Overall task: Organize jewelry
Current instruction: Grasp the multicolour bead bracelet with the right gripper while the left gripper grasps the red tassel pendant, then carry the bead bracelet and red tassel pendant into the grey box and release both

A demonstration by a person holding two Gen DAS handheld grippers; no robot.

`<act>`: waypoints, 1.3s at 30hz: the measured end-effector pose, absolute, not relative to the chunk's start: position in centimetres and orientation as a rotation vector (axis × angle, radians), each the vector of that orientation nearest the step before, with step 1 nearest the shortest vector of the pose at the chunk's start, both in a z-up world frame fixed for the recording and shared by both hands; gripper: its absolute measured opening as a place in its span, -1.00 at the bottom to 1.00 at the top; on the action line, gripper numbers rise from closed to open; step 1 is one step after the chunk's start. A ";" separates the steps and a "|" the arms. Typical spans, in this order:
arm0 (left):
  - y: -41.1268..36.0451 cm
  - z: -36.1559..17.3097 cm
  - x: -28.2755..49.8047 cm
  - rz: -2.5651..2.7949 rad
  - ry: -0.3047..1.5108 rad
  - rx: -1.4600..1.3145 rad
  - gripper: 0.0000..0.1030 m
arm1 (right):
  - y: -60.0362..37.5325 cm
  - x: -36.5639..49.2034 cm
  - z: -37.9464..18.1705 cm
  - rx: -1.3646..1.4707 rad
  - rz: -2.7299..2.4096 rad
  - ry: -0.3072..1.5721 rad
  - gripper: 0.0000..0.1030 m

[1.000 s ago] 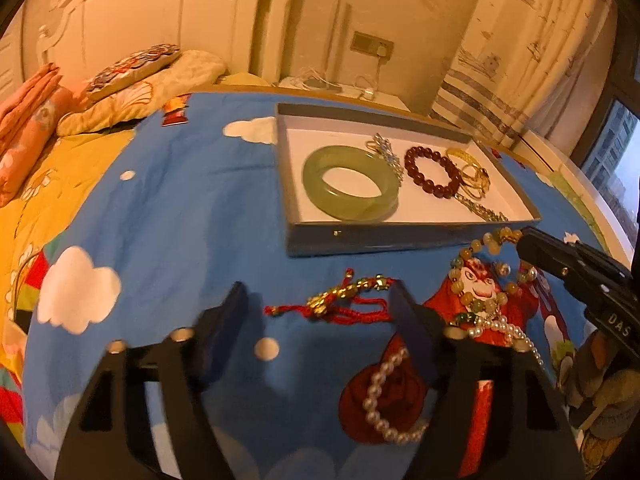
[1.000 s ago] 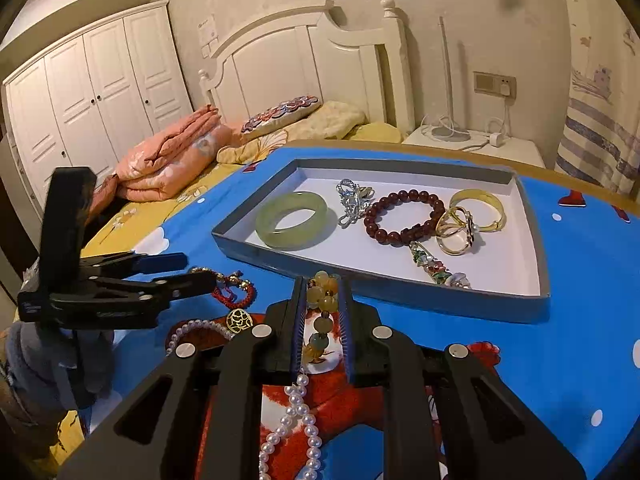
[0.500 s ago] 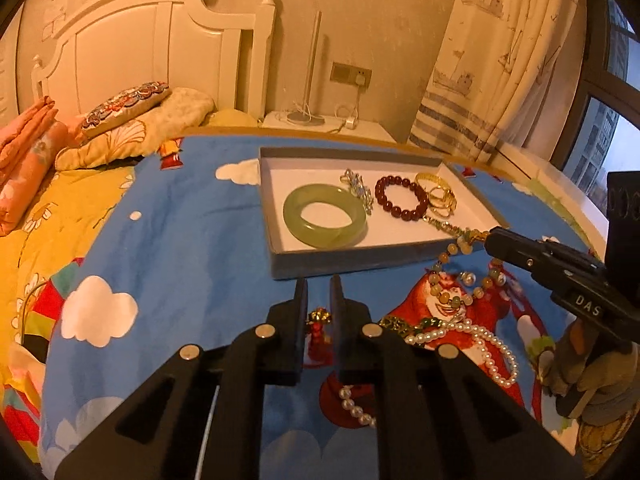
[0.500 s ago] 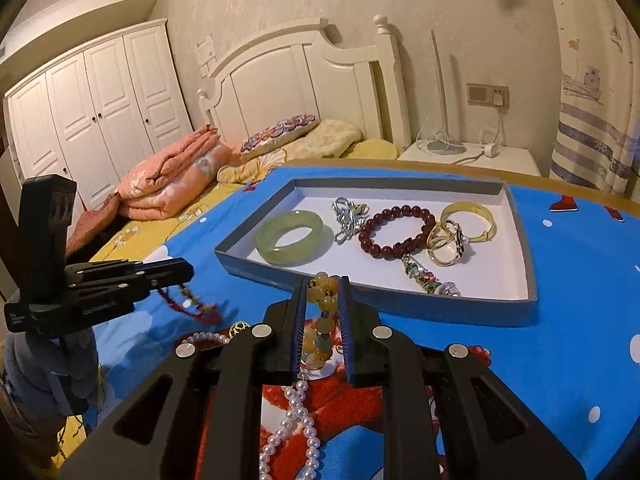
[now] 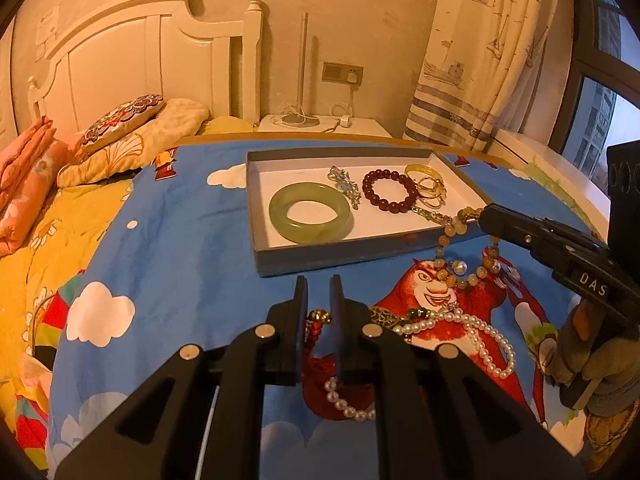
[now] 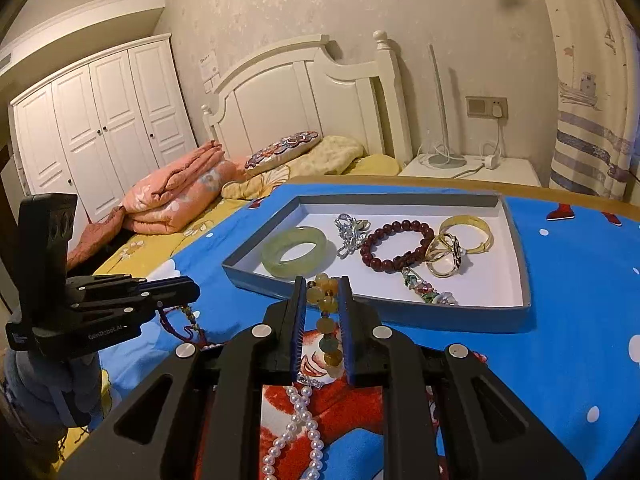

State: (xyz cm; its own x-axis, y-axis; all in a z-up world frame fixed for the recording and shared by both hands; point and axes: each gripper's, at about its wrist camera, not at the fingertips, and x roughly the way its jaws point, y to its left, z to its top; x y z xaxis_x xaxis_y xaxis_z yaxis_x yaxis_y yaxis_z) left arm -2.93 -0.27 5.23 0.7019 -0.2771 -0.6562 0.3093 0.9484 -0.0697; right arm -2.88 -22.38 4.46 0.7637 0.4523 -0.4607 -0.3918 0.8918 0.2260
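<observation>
**Holding two bracelets in front of the jewelry tray**

Gripping a yellow bead bracelet (image 6: 325, 312), the right gripper (image 6: 322, 304) has its jaws closed on the round, glossy amber and greenish stones; in the left wrist view the strand hangs from its tip just at the near right corner of the tray (image 5: 320, 258). The left gripper (image 5: 319, 312) has its jaws clamped on a red cord bracelet (image 5: 316, 320) with small gold beads, and thin red threads hang below it in the right wrist view. Under both lies a long pearl necklace (image 5: 484, 344) of small white round beads, curled on the surface, with a gold filigree piece (image 5: 384, 314) beside it.

The tray is a shallow rectangular grey box with a white bottom. Inside it lie a thick smooth green jade bangle (image 5: 310, 212), a silver sparkling piece (image 5: 346, 186), a dark red bead bracelet (image 5: 389, 190), some gold bangles (image 5: 427, 186) touching each other and a thin chain with coloured stones (image 6: 426, 290).

All rests on a blue cloth (image 5: 180, 232) with white clouds and a red cartoon figure.
</observation>
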 end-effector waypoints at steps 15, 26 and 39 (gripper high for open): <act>-1.3 7.3 -2.0 -0.332 0.679 0.088 -0.80 | -22.0 -3.1 7.2 0.101 0.473 0.470 -0.69; -3.6 9.6 -0.8 -0.360 0.633 0.116 -0.80 | -23.3 -1.9 8.4 0.106 0.429 0.448 -0.69; -5.7 11.5 3.9 -0.405 0.626 0.012 -0.79 | -28.0 2.2 7.9 0.237 0.326 0.457 -0.69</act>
State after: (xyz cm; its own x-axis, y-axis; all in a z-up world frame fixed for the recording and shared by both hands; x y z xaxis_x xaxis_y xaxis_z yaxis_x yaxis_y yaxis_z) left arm 3.90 -5.71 11.53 0.7344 -0.3652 -0.5722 0.3721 0.9216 -0.1105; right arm 2.23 -28.01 7.87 0.8473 0.3586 -0.3917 -0.2538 0.9214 0.2944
